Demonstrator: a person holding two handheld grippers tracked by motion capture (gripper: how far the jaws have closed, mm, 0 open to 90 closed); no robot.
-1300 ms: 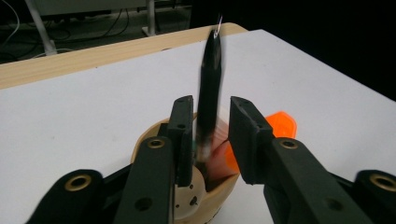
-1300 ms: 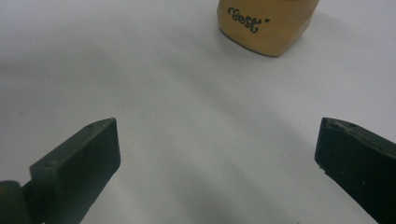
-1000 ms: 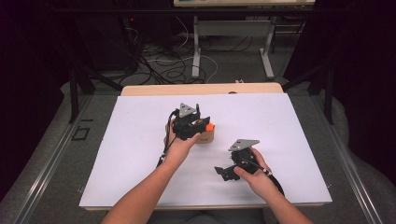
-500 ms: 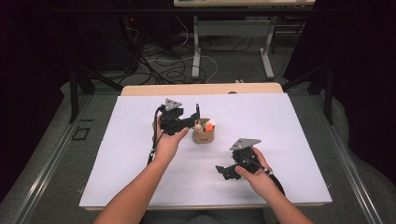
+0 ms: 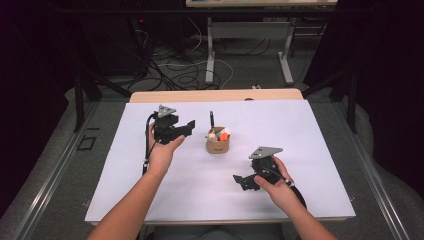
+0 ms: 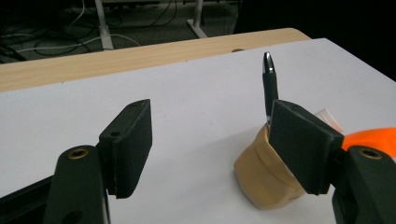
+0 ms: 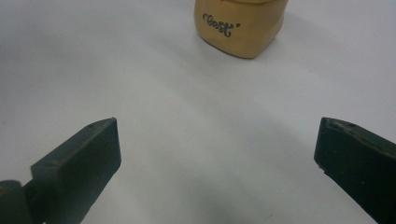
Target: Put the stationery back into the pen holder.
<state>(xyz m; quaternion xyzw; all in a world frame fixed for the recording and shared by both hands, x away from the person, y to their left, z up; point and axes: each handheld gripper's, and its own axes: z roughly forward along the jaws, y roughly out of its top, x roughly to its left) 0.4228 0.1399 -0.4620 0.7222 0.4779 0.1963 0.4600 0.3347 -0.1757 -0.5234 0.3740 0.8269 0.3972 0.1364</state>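
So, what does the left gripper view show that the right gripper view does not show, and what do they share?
The left gripper view alone shows the black pen standing up in the tan cup, an orange thing behind the cup, and the wooden table edge beyond the white sheet. The left gripper has just been opening, with nothing between its jaws.

The right gripper view alone shows the dark cursive lettering on the cup's side, and the right gripper open over bare sheet.

Both show the cup and the white sheet.
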